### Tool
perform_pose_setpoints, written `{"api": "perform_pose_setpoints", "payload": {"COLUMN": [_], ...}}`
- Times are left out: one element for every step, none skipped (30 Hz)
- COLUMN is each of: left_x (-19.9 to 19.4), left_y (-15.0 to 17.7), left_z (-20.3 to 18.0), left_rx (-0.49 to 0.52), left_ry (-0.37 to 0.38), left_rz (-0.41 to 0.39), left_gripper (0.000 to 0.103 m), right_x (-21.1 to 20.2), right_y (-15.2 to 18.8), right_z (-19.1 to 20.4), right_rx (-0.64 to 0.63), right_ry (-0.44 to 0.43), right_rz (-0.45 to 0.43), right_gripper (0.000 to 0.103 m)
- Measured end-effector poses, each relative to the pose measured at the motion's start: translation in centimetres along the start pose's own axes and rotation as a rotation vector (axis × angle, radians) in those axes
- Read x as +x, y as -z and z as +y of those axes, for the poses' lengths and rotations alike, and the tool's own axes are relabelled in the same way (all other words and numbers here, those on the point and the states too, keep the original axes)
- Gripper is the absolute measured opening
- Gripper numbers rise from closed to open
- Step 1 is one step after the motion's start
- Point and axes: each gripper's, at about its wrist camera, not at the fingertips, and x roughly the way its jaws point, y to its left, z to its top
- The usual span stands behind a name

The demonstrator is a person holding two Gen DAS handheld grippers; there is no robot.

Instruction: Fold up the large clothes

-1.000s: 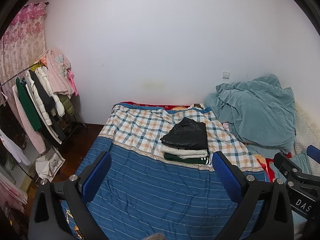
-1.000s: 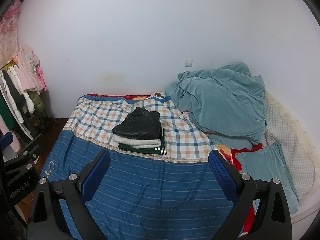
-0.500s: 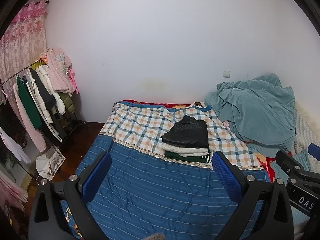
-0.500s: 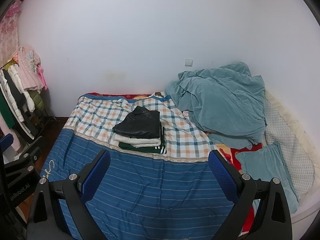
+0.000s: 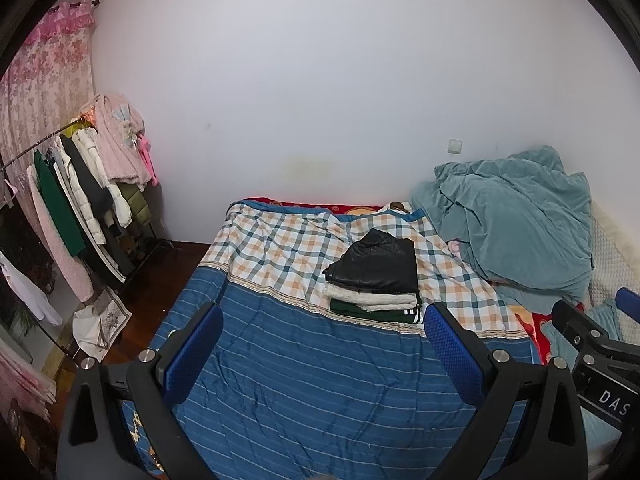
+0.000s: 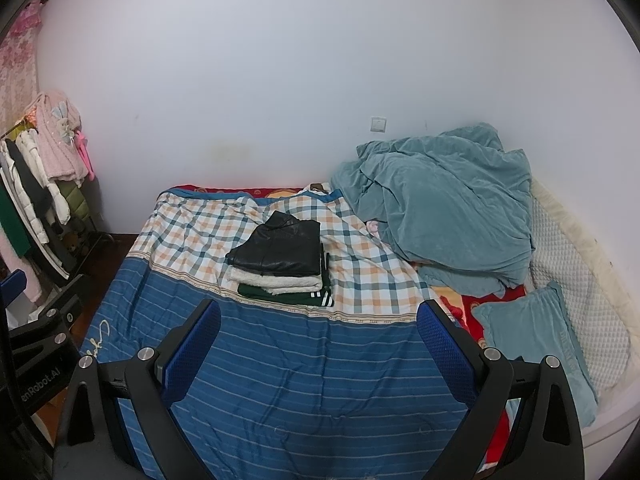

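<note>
Folded clothes stack [image 5: 374, 278] lies on bed [image 5: 320, 380] at 12 o'clock, well beyond both grippers' wide-open, empty jaws.

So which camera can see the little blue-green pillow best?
The right wrist view. There the pillow lies whole on the bed's right side, below the rumpled blanket. In the left wrist view only a sliver of the pillow peeks out, with the right gripper in front of it.
</note>
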Motion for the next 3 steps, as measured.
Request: {"api": "perform_pose_setpoints", "payload": {"left_x": [-0.13, -0.13, -0.11], "left_y": [0.12, 0.16, 0.17], "left_z": [0.06, 0.18, 0.21], "left_rx": [-0.002, -0.003, -0.001], "left_ry": [0.001, 0.002, 0.002], "left_rz": [-0.002, -0.002, -0.001], "left_gripper": [0.103, 0.103, 0.103], "right_x": [0.00, 0.04, 0.03], "right_y": [0.02, 0.10, 0.19], "right_z": [-0.06, -0.07, -0.09], "right_rx": [0.003, 0.005, 0.005], "right_ry": [-0.006, -0.008, -0.006], "right_rz": [0.004, 0.008, 0.008], "right_gripper": [0.100, 0.100, 0.100]}}
